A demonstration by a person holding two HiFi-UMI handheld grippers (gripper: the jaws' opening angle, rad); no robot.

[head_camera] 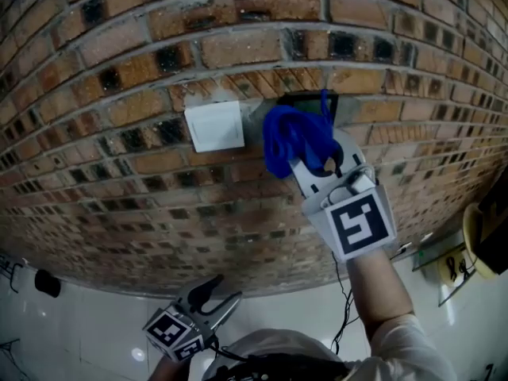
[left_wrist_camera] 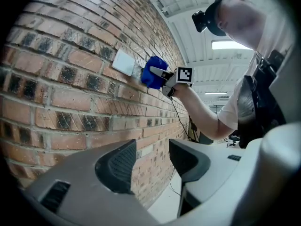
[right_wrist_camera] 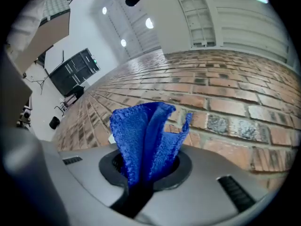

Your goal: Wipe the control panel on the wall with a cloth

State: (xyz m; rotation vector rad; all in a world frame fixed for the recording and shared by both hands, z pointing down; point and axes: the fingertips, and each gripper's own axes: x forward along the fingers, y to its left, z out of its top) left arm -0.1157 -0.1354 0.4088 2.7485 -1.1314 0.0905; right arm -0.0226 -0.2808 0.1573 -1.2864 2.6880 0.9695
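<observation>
On the brick wall hangs a white square panel [head_camera: 214, 125], and right of it a dark panel [head_camera: 308, 100] shows only its top edge. A blue cloth [head_camera: 292, 137] is bunched against the wall over the dark panel, its left edge close to the white one. My right gripper [head_camera: 312, 163] is shut on that cloth; in the right gripper view the blue cloth [right_wrist_camera: 146, 135] stands up clamped between the jaws. My left gripper [head_camera: 216, 294] hangs low, away from the wall, open and empty. The left gripper view shows the white panel [left_wrist_camera: 123, 62], the blue cloth [left_wrist_camera: 153, 72] and the open left gripper [left_wrist_camera: 150, 161].
The brick wall [head_camera: 119, 197] fills most of the head view. A thin cable [head_camera: 343, 292] hangs down it below my right arm. A yellow object [head_camera: 484, 236] sits at the right edge. A black object [head_camera: 48, 282] lies on the white floor at left.
</observation>
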